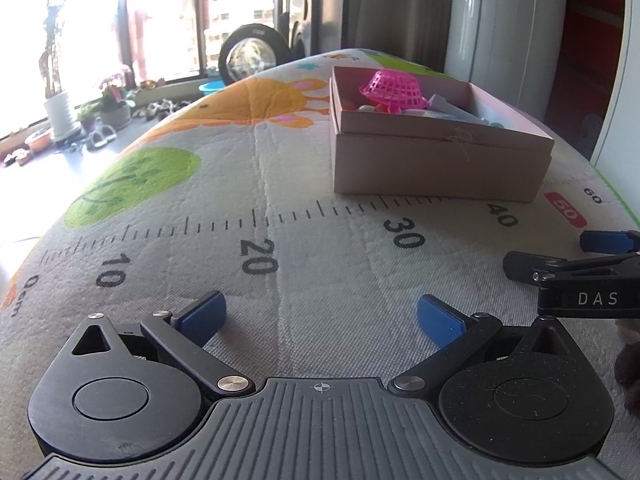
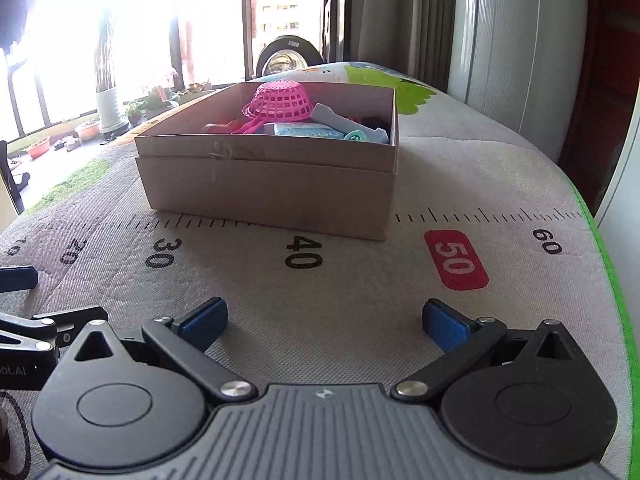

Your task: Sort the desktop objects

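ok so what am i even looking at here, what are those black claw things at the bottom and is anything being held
Those claws are two hand-held grippers, each with a camera looking forward along its blue-padded fingers. One picture is from the left gripper, the other from the right gripper. Both are open and hold nothing. They hover low over a printed mat with ruler markings. On it stands a cardboard box already holding small items, including an upturned pink basket. No loose objects show on the mat.
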Demonstrator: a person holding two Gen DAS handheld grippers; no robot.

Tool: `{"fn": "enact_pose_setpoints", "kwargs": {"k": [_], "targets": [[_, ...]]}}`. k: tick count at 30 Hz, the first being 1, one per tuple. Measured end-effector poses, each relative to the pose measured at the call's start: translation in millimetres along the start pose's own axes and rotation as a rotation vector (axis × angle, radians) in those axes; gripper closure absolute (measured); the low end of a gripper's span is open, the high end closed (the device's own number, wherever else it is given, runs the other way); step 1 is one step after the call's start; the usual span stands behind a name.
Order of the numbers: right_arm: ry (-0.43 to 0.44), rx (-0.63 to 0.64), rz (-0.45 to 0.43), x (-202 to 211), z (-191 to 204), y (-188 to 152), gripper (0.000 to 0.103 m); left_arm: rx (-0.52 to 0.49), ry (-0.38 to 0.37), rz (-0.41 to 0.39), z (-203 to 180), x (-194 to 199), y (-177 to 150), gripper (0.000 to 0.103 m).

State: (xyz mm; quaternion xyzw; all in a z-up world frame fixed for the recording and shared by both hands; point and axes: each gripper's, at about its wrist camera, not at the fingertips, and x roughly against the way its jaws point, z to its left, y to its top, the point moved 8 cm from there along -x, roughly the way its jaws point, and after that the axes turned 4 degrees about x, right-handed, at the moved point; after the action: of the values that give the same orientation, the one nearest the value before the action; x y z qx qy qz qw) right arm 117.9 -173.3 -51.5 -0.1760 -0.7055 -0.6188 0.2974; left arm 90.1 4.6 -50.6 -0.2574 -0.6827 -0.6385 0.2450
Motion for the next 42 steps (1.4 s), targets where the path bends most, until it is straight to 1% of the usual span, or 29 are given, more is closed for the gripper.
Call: {"fn": "enact_pose_setpoints", "kwargs": {"k": [2,8,14,16,19,21,26,29,35,42], "targets": [[-0.001,-0.003,0.001,0,0,0,0.0,-0.016,0.012,0.003,-1,-1,0,0.0],[-0.002,-0.004,0.003,1,1,0,0.0,-0.013,0.011,0.004,1,0,0,0.0],[0.003,-0.004,0.008,13,4,-7,0.0,-0.01,0.027,0.003,2,17,-10,0.0],[0.002,-0.003,0.008,11,3,-5,0.0,0.009,0.064,-0.002,7,17,-8,0.0],[-0.001,-0.001,0.01,9,2,-2,0.0,0.055,0.094,0.009,15,11,0,0.0],[0.002,-0.006,0.009,10,1,-2,0.0,0.06,0.112,0.008,13,5,5,0.0],[0.003,-0.006,0.007,10,1,-3,0.0,0.055,0.108,0.006,7,-6,11,0.0],[0.005,-0.007,0.007,10,1,-5,0.0,0.058,0.108,0.002,7,-6,10,0.0],[-0.002,-0.002,0.005,-2,0,5,0.0,0.061,0.11,0.001,4,-7,10,0.0],[-0.001,-0.004,0.003,-1,0,4,0.0,0.065,0.107,0.001,3,-7,10,0.0]]}}
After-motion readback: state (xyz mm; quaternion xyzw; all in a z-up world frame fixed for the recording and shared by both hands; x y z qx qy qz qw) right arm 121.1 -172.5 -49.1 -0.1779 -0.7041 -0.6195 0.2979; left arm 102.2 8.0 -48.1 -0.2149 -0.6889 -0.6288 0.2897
